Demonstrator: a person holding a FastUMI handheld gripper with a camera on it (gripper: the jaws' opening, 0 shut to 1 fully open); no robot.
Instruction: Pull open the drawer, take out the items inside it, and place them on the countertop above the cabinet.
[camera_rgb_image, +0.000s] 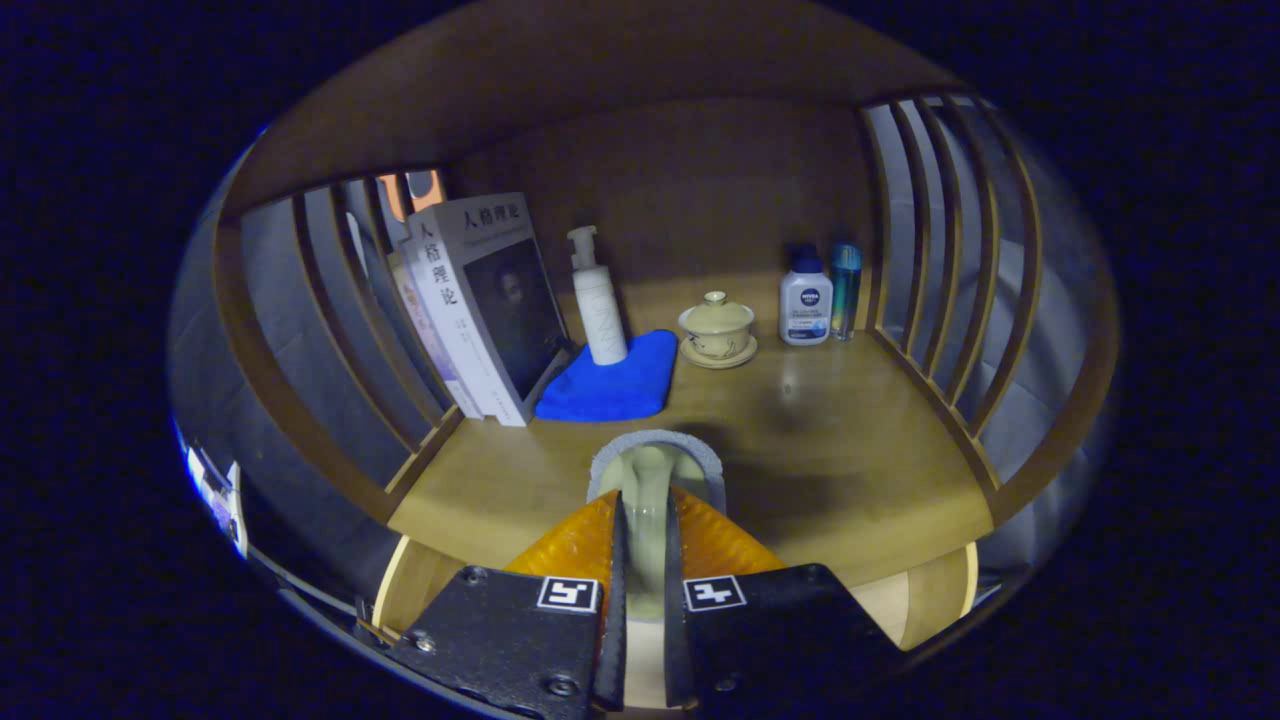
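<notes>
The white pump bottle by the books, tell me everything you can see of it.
The white pump bottle is a slim, plastic-looking cylinder with a white pump head, its spout turned left. It stands upright on the back of the blue cloth, right of the leaning books and left of the lidded cup, well beyond the tongs.

The scene is dim and warm, with the light falling from above onto the middle of the wooden surface (820, 450) beyond the gripper (645, 540). A soft glare patch shines ahead of the fingers, toward the white bottle (805, 300), and a blurry shadow lies just right of the gripper. The pale thing (648, 500) pinched between the fingers is out of focus. Fisheye bending curves the side slats (940, 270), and the rim falls into darkness
</notes>
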